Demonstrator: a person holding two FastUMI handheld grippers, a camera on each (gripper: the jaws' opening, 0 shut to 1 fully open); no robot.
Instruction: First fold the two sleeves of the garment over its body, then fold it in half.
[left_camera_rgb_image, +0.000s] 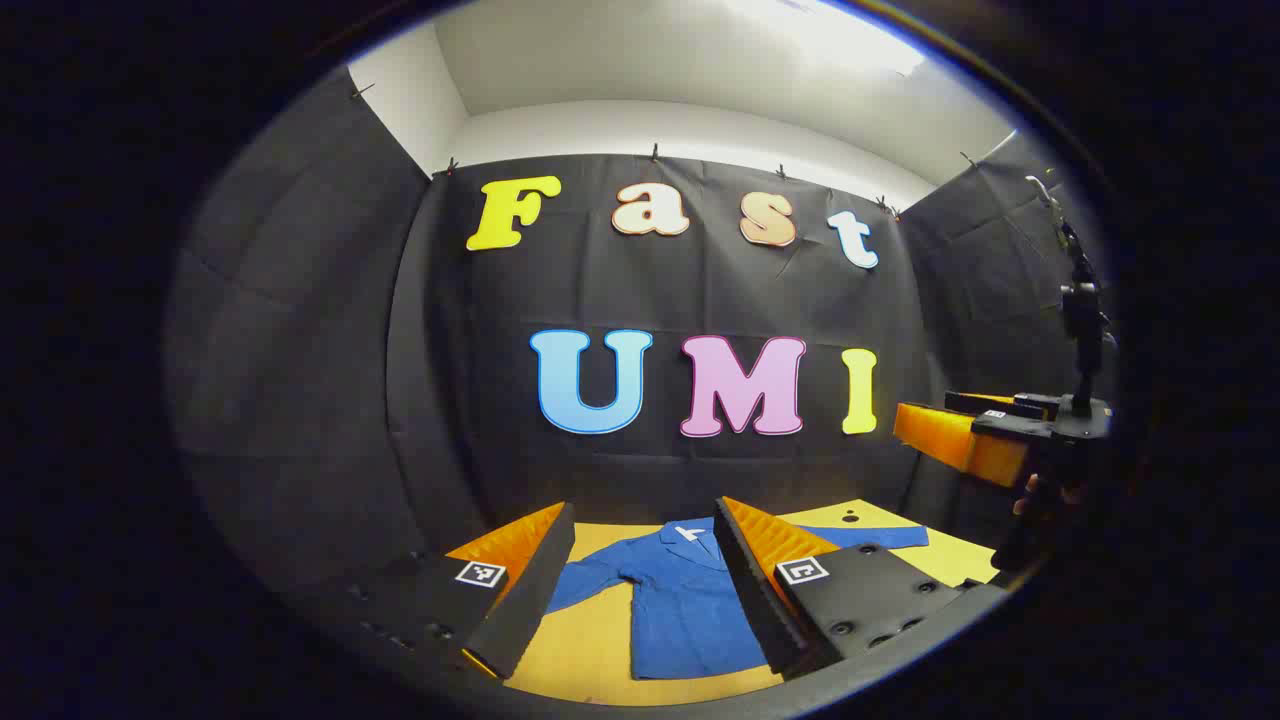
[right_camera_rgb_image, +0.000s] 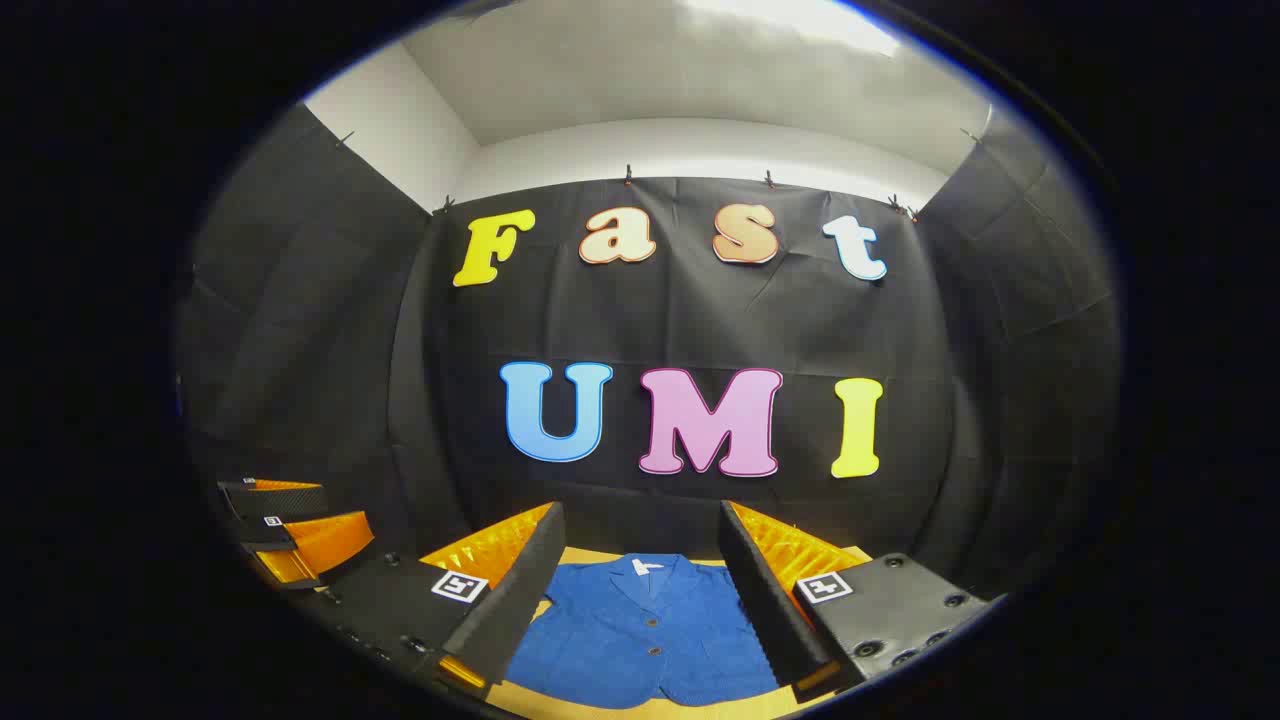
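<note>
A blue jacket (left_camera_rgb_image: 680, 610) lies flat, front up, on the yellow table (left_camera_rgb_image: 590, 650), collar toward the far wall. Its sleeves are spread out: one (left_camera_rgb_image: 590, 582) to the left, the other (left_camera_rgb_image: 880, 537) to the right. My left gripper (left_camera_rgb_image: 643, 520) hovers above the near side of the jacket, open, with nothing between its fingers. My right gripper (right_camera_rgb_image: 640, 530) hangs over the jacket's body (right_camera_rgb_image: 640, 630), also open and empty. In the left gripper view the right gripper (left_camera_rgb_image: 960, 440) appears at the right, held by a hand (left_camera_rgb_image: 1030, 500). The left gripper (right_camera_rgb_image: 300, 535) appears low at the left of the right gripper view.
Black cloth walls close the booth on three sides, just behind the table's far edge. A small dark spot (left_camera_rgb_image: 850, 517) marks the table near the right sleeve. Bare yellow tabletop lies to the left of and in front of the jacket.
</note>
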